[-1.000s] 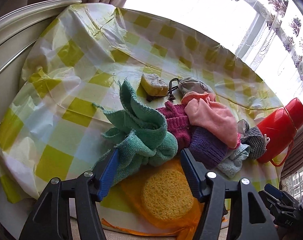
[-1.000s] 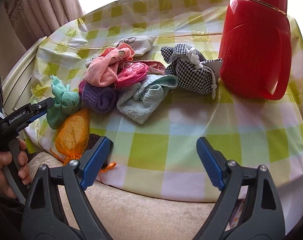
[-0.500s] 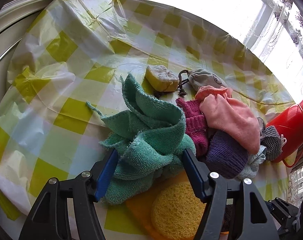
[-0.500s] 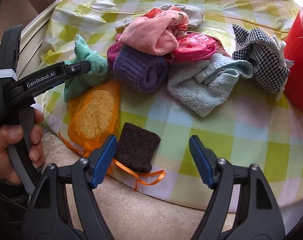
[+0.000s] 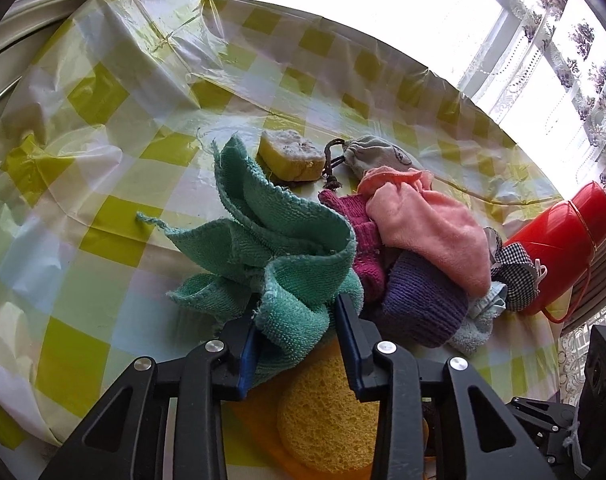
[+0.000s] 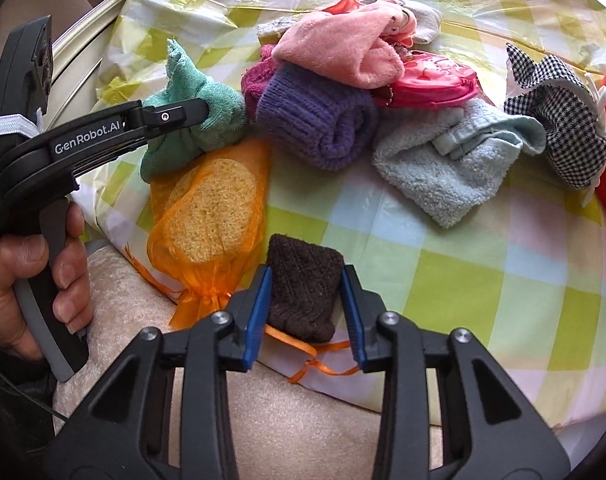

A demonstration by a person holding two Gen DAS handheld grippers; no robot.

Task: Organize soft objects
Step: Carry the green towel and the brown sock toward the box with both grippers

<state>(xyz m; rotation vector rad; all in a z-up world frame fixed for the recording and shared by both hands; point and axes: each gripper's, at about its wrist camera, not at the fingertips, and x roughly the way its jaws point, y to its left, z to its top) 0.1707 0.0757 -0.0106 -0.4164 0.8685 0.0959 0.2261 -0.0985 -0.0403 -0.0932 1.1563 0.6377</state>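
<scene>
Green terry cloth (image 5: 271,264) is seen bunched between the jaws of the left gripper (image 5: 299,344), which are closing with both blue pads pressed into its lower fold. The cloth lies just beside the purple knitted roll (image 6: 315,120), taken here as landmark, on the checked plastic tablecloth (image 5: 103,120). The jaws of the right gripper (image 6: 305,312) are likewise closing, with the dark brown knitted piece (image 6: 303,280) between them; the near pad appears to touch the wool, though contact on the far side cannot be confirmed. That piece sits nearer the table edge than the purple roll, beside the yellow sponge in its orange mesh bag (image 6: 211,208).

The step in hand is judged to be a double pick-up at the start of sorting. Next, both grips would need to be secured before lifting, so that the loose cloth is not dragged across the pile.

Only the right wrist view shows the person's hand (image 6: 27,272) on the left gripper's handle, and the pale blue towel (image 6: 443,168) in full. Only the left wrist view shows the yellow block sponge (image 5: 293,154) clearly, beyond the purple roll.
</scene>
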